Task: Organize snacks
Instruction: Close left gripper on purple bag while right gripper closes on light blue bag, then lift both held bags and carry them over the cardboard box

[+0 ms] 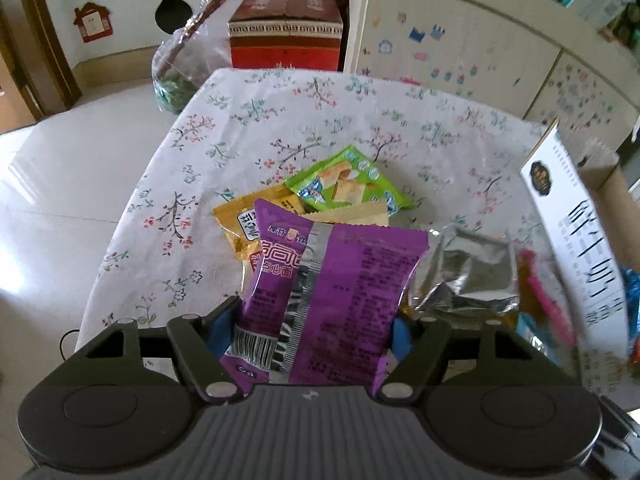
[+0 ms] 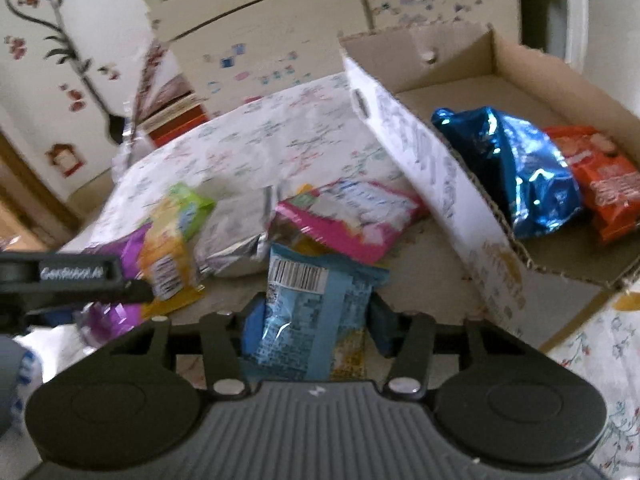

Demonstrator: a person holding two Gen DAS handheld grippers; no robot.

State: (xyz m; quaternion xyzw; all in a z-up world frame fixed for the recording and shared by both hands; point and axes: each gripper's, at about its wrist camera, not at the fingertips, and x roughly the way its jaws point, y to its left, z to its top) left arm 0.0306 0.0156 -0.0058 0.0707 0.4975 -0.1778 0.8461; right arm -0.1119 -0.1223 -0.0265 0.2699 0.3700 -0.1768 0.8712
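My left gripper (image 1: 312, 330) is shut on a purple snack packet (image 1: 340, 280), its blue pads pressing both sides, above a pile of snacks on the floral tablecloth (image 1: 280, 120). A light blue packet (image 2: 316, 300) with a barcode is held the same way by my right gripper (image 2: 316, 328), which is shut on it. In the right wrist view the left gripper's black body (image 2: 80, 276) shows at the left edge with the purple packet (image 2: 128, 252). An open cardboard box (image 2: 440, 184) stands to the right and holds a blue foil bag (image 2: 516, 172) and an orange packet (image 2: 600, 184).
Loose on the cloth lie a green packet (image 1: 348, 184), a yellow packet (image 1: 248, 224), a silver packet (image 1: 468, 272) and a pink packet (image 2: 352, 216). A red carton (image 1: 286, 28) and a cabinet (image 1: 460, 40) stand beyond the table's far edge. Tiled floor lies to the left.
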